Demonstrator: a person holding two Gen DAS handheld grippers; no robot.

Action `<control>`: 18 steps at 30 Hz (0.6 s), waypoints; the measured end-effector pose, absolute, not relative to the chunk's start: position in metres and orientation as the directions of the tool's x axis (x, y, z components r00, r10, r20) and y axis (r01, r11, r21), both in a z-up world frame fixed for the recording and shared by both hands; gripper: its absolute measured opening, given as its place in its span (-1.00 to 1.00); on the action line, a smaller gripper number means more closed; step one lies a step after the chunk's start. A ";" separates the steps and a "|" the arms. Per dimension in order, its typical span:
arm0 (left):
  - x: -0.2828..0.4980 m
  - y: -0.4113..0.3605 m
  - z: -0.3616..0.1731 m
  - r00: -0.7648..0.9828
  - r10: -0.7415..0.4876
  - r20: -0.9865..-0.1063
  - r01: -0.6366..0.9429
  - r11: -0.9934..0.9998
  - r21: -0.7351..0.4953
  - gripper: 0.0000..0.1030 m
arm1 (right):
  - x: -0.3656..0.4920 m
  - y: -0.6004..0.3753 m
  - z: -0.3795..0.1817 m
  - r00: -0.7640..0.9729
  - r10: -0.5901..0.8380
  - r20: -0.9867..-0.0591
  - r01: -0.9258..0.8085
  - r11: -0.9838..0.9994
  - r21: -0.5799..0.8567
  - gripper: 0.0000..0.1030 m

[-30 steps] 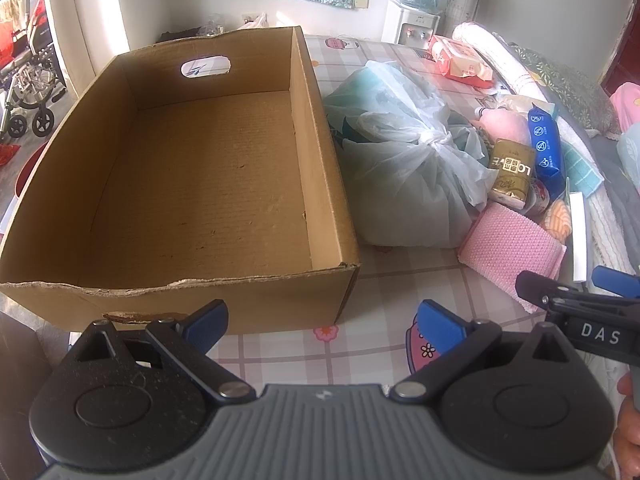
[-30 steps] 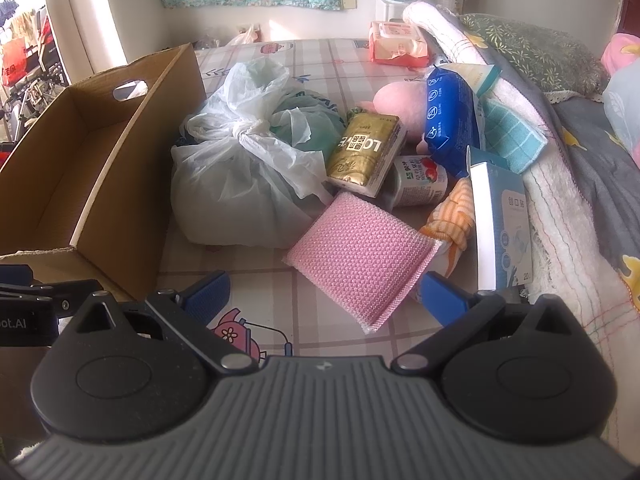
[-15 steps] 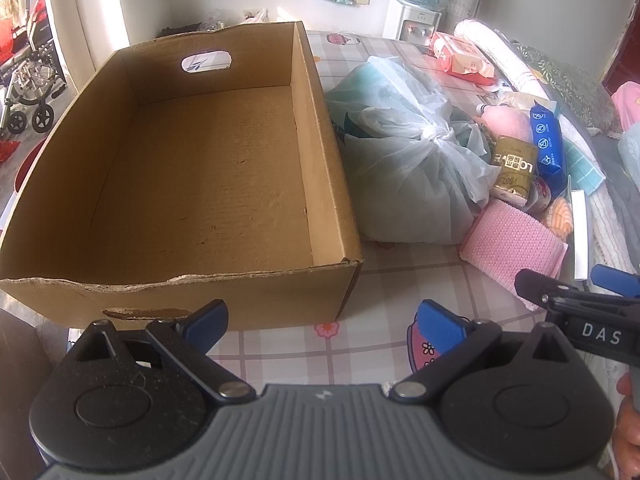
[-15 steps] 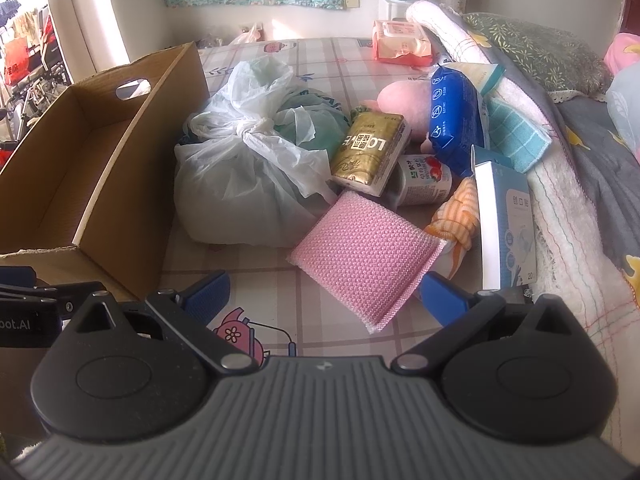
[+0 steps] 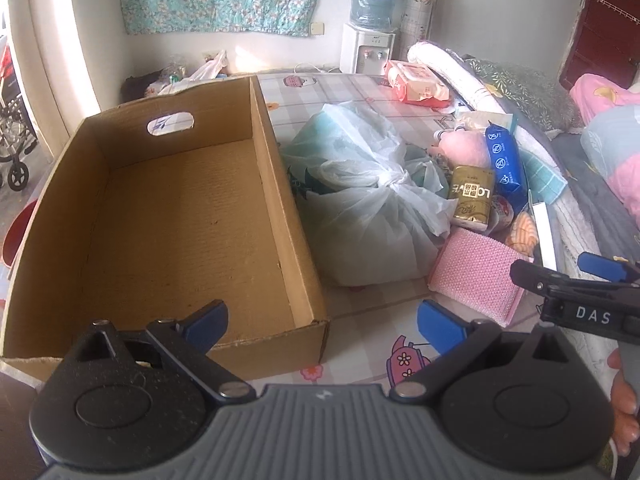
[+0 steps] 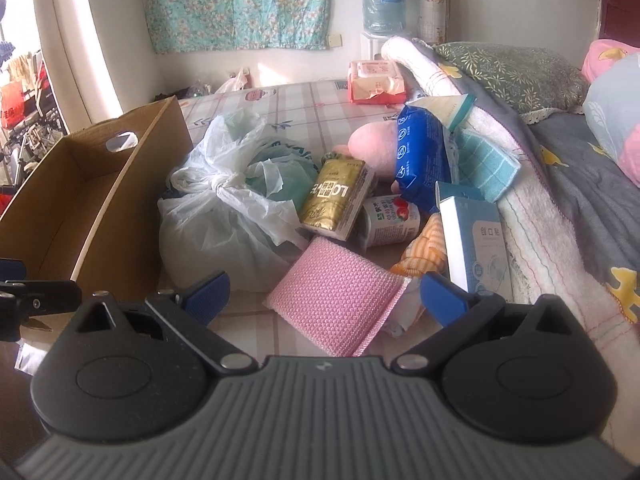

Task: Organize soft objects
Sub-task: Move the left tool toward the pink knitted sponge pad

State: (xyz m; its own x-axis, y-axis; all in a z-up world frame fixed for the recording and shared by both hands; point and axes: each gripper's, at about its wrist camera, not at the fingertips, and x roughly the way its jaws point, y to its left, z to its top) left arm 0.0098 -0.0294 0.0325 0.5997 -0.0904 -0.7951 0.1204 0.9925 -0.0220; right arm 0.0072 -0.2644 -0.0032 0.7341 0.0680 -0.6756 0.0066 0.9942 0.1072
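Observation:
An empty cardboard box (image 5: 176, 216) (image 6: 80, 200) stands on the bed's left side. To its right lie a knotted plastic bag (image 5: 360, 208) (image 6: 232, 216), a pink sponge pad (image 5: 476, 276) (image 6: 340, 300), a gold tissue pack (image 5: 472, 196) (image 6: 336, 200), a blue pack (image 6: 420, 160), a pink plush toy (image 6: 368, 144) and an orange cloth (image 6: 424, 248). My left gripper (image 5: 320, 320) hovers open over the box's near right corner. Open too, my right gripper (image 6: 324, 292) hangs just above the pink pad's near edge, holding nothing.
A small can (image 6: 388, 220) and a white-blue carton (image 6: 476, 248) lie among the soft things. A rolled towel (image 6: 520, 216), pillows (image 6: 512, 72) and a grey quilt bound the right side. A red wipes pack (image 6: 376, 80) lies farther back; a water dispenser (image 5: 368, 44) stands by the wall.
Both grippers have tilted up and edged forward. The right one has drawn closer to the pink pad. Nothing was picked up or moved.

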 end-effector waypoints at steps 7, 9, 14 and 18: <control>0.022 -0.047 0.046 0.636 -0.125 -0.761 0.176 0.984 -0.015 0.98 | -0.001 -0.300 -0.005 0.806 0.092 -0.585 0.038 0.978 0.207 0.98; 0.024 -0.057 0.044 0.636 -0.159 -0.755 0.211 0.977 -0.028 0.98 | -0.001 -0.309 -0.012 0.796 0.093 -0.599 0.060 0.971 0.232 0.98; 0.025 -0.089 0.034 0.632 -0.295 -0.716 0.341 0.936 -0.084 0.98 | -0.005 -0.333 -0.024 0.787 0.066 -0.614 0.113 0.962 0.248 0.98; 0.031 -0.112 0.029 0.624 -0.401 -0.670 0.413 0.898 -0.153 0.98 | -0.004 -0.367 -0.027 0.796 0.037 -0.605 0.159 0.951 0.266 0.98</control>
State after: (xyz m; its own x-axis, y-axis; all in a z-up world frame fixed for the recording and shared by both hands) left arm 0.0314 -0.1119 0.0295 0.6244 -0.4012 -0.6702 0.4127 0.8979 -0.1530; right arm -0.0039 -0.3668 -0.0267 0.7956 0.0366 -0.6047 0.1585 0.9508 0.2661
